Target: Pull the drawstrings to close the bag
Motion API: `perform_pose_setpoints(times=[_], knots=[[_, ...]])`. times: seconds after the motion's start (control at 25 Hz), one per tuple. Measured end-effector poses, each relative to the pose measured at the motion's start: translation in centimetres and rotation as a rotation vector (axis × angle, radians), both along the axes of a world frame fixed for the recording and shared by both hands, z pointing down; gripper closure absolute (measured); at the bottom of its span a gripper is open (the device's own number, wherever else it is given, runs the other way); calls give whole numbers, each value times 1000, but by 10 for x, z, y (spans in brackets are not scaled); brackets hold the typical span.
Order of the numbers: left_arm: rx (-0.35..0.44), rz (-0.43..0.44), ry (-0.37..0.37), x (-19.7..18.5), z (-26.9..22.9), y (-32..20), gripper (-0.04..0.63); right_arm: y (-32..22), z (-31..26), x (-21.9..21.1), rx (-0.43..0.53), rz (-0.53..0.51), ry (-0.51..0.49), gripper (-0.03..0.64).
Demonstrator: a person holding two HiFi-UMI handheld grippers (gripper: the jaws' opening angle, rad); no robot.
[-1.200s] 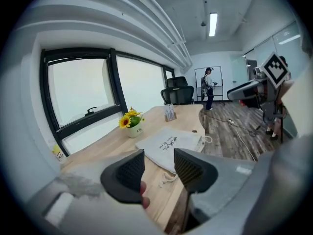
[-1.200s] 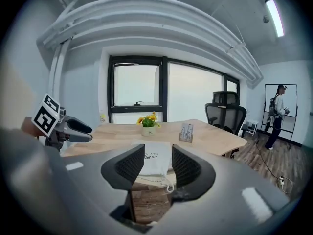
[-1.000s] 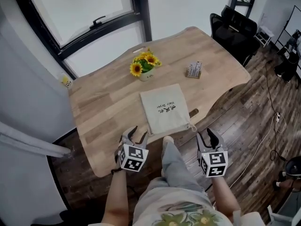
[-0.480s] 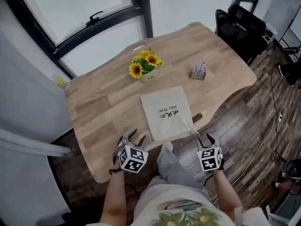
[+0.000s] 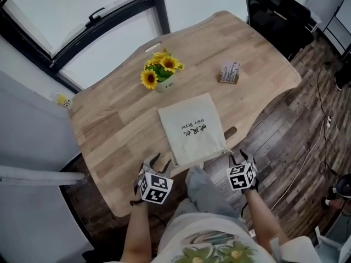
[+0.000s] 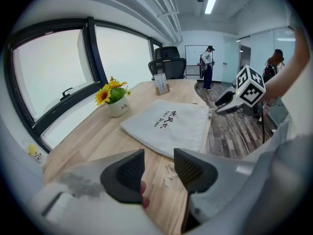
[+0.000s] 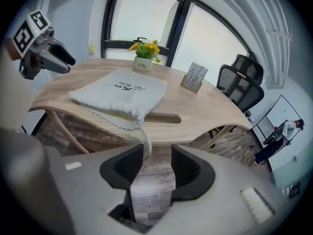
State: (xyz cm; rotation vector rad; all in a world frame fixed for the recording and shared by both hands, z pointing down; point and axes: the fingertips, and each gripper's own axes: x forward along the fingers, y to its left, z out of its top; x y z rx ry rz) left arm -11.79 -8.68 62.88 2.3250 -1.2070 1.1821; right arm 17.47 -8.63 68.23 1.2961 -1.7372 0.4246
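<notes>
A pale cloth drawstring bag (image 5: 191, 127) with dark print lies flat on the wooden table (image 5: 109, 136), mouth toward the near edge. My left gripper (image 5: 155, 162) is open just short of the bag's near-left corner. In the left gripper view the knotted cord end (image 6: 168, 173) lies on the wood between the jaws, untouched. My right gripper (image 5: 237, 156) is off the table's edge by the near-right corner. Its jaws opened wide, then closed a little, and stand open. The other cord (image 7: 145, 142) hangs off the edge in line with their gap, not pinched.
A white pot of sunflowers (image 5: 160, 75) and a small card holder (image 5: 229, 73) stand beyond the bag. A slot (image 5: 229, 131) is cut in the table near its right edge. Black chairs (image 5: 277, 10) stand at the far right, with a window wall behind the table.
Both grippers have sunk toward the table's near edge, the right one further. It now sits small and low beside the bag's near-right corner.
</notes>
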Motion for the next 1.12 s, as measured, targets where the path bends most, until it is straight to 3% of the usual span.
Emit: perform_pose_setpoints(times=[0.28,0.52,0.72,0.92,1.12], knots=[[-28,37,-7,9,8,-6,414,-15,18,4,6,74,-4,476],[-47,49,-24,9,14,-9,414,-21,22,9,12,74,1,522],[-65,49,-19,10,21,-6,413,-25,6,3,63,-14,44,513],[-72,59,-25,15,25,-6,414,-35,2,-8,129,-134,160,511],[-77,52,-54,4,27,-9,414,-42,12,-18,96,-195,187,543]])
